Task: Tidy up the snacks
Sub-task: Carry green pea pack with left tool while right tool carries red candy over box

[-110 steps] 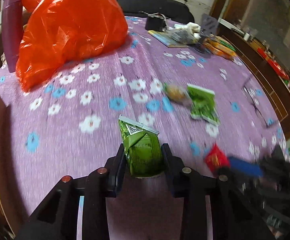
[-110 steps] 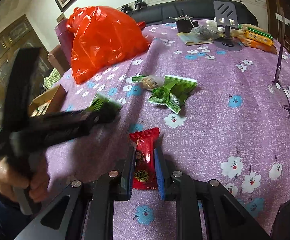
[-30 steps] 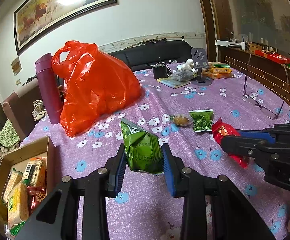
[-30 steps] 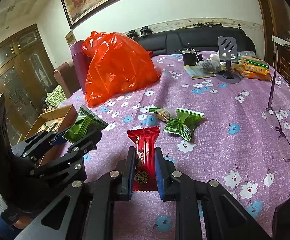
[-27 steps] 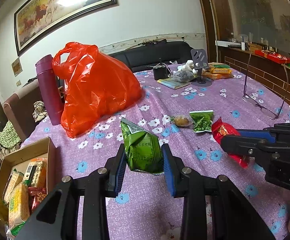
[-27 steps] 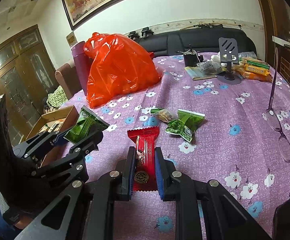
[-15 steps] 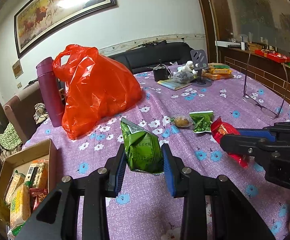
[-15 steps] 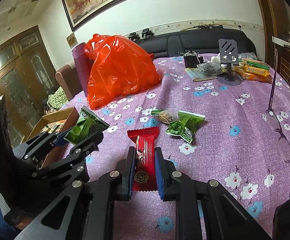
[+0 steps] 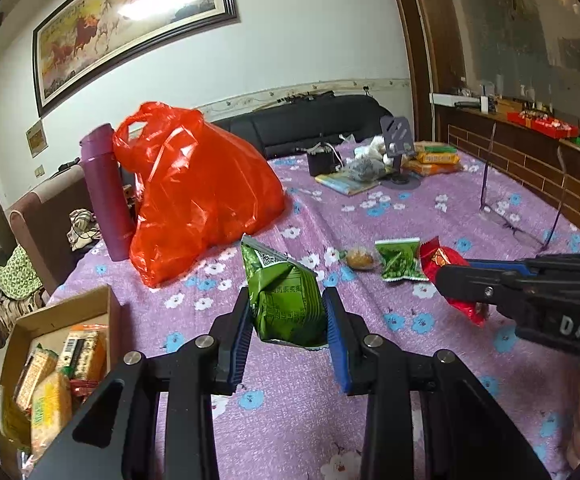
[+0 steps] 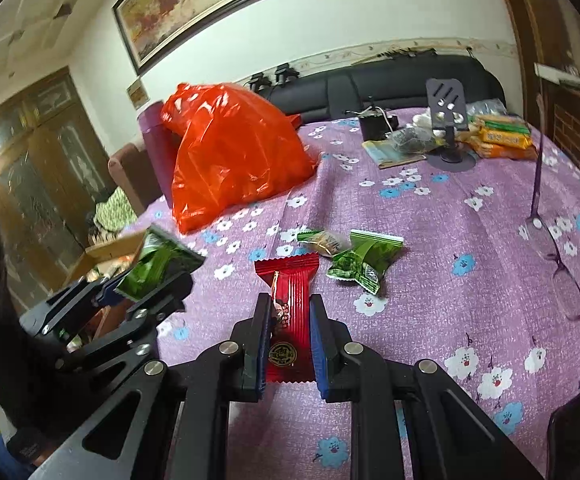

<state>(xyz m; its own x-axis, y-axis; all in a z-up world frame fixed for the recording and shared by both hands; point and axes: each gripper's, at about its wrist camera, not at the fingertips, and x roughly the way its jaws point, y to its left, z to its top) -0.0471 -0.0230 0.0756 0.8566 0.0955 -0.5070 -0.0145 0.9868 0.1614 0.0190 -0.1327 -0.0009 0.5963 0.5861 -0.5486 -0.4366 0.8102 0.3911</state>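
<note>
The task stood part-finished. The left gripper (image 9: pixel 286 330) had its fingers clamped on a green snack packet (image 9: pixel 284 300), held clear of the counter (image 9: pixel 430 208), and the right gripper (image 10: pixel 290 342) had its fingers closed tight on a flat red sweet wrapper (image 10: pixel 289 312), likewise lifted. The cardboard box (image 9: pixel 70 312), beside the counter's edge on the left, already held several packets (yellow and orange ones were legible, the rest a jumble), so it appeared to be the collecting point. Two items remained loose on the cloth: a second green packet (image 10: pixel 364 258) and, touching its left end, a small clear-wrapped sweet (image 10: pixel 324 242). In the inspector's judgement, both held pieces had yet to be deposited and the two loose ones had yet to be fetched. The held green packet was crinkled, glossy foil, puffed with air, with a crimped top seam and a printed code. The red wrapper was thin and ribbed, with serrated ends, and would likely flex under little load. The counter wore a soft purple cloth printed with white and blue flowers, lying in shallow folds. A bulging orange-red plastic bag (image 9: pixel 194 188), thin and shiny, sat well behind, with a matte purple flask (image 9: pixel 108 196) upright against its left side. Spectacles (image 10: pixel 550 240) lay at the right.
</note>
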